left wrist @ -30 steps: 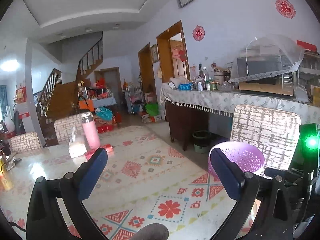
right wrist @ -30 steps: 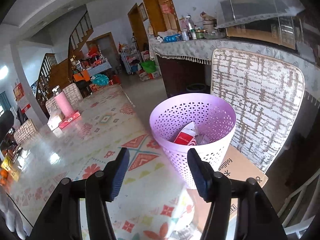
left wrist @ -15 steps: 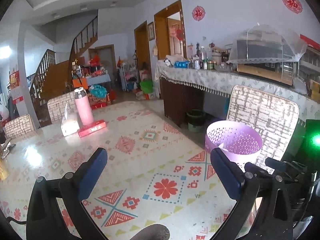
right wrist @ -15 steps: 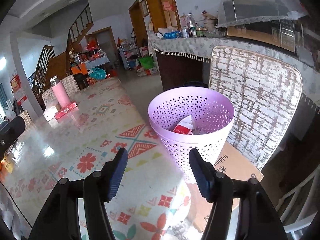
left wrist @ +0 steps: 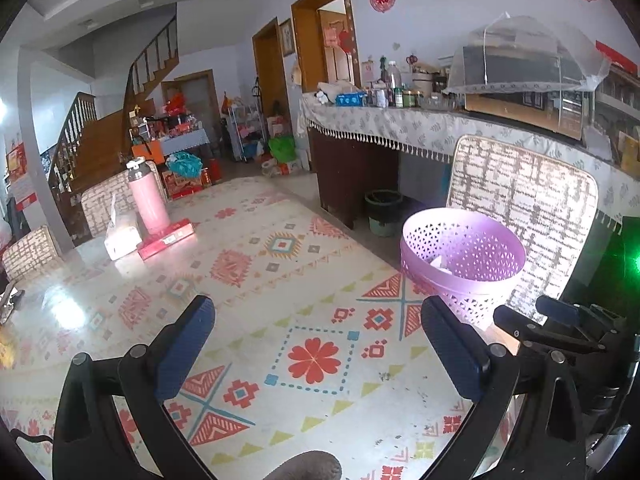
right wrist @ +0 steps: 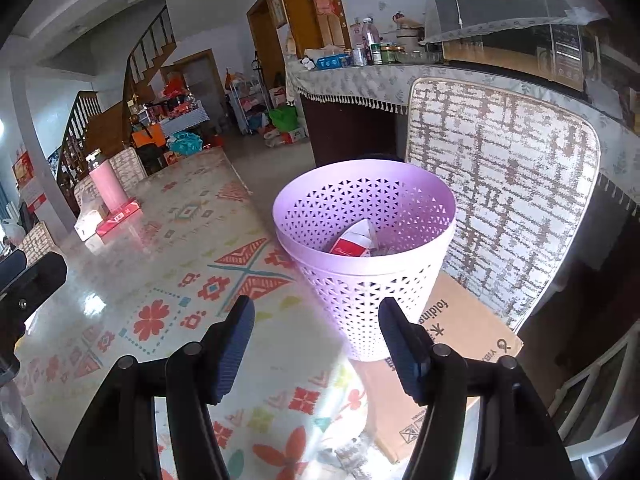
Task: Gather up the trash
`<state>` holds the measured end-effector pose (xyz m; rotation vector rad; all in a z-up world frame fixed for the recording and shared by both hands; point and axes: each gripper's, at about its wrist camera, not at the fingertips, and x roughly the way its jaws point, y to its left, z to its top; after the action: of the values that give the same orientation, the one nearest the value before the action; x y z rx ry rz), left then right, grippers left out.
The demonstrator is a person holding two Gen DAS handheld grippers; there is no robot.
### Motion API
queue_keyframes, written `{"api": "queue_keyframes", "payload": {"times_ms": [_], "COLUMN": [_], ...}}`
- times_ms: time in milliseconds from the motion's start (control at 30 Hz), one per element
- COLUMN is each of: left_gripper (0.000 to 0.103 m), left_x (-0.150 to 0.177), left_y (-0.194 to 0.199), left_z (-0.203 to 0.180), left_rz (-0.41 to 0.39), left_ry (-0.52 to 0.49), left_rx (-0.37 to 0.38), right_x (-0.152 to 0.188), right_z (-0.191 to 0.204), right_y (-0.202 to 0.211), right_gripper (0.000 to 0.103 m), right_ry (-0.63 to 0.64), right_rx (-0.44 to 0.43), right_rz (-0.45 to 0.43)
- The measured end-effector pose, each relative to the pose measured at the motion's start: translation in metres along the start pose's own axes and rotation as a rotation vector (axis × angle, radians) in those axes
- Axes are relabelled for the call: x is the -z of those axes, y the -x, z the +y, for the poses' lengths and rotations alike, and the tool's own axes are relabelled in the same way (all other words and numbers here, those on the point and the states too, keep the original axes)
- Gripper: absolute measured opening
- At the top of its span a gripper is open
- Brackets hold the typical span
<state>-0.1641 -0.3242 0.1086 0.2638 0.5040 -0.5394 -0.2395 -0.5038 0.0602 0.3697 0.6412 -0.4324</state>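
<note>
Bin: lilac perforated plastic waste basket point(right wrist: 366, 248), upright on a flattened brown cardboard box point(right wrist: 448, 344) at the table's edge, just in front of a chair back with a white-and-brown woven cover point(right wrist: 500, 184).
Contents: a red-and-white carton point(right wrist: 354, 240) lies inside with some greyer scraps; those scraps are too small to identify.
Table: long surface under a glossy floral-patterned cloth point(left wrist: 280, 280); the near stretch shows no loose rubbish.
Far end: a pink cylindrical flask point(left wrist: 147, 200), a white tissue pack point(left wrist: 120, 236) and a flat red box point(left wrist: 166, 238) grouped together, well apart from the bin.
Left gripper point(left wrist: 316, 340): jaws spread wide, nothing between them, over bare cloth.
Right gripper point(right wrist: 316, 344): jaws apart, empty, pointing at the bin's near wall.
Risk: the basket looks light and sits near the edge, so a nudge from the right fingers could tip it off.
Risk: taking the far-end items for trash.
</note>
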Motion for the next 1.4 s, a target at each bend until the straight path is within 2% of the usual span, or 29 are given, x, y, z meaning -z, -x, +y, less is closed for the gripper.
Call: {"api": "queue_keyframes", "payload": {"times_ms": [467,1400], "left_gripper": [0.102,0.102], "left_x": [0.000,0.004], "left_y": [-0.012,-0.027], "left_z": [-0.014,-0.027], "left_rz": [0.039,0.086], "left_ry": [-0.016,-0.028], "left_rx": [0.022,0.028], "right_x": [0.002,0.006], "right_z": [-0.011,-0.029], "right_y": [0.006,-0.001], "right_gripper": [0.070,0.071], "right_ry": [0.003,-0.042], "right_rx": [0.035,0.036], "right_rz": [-0.032,-0.008]}}
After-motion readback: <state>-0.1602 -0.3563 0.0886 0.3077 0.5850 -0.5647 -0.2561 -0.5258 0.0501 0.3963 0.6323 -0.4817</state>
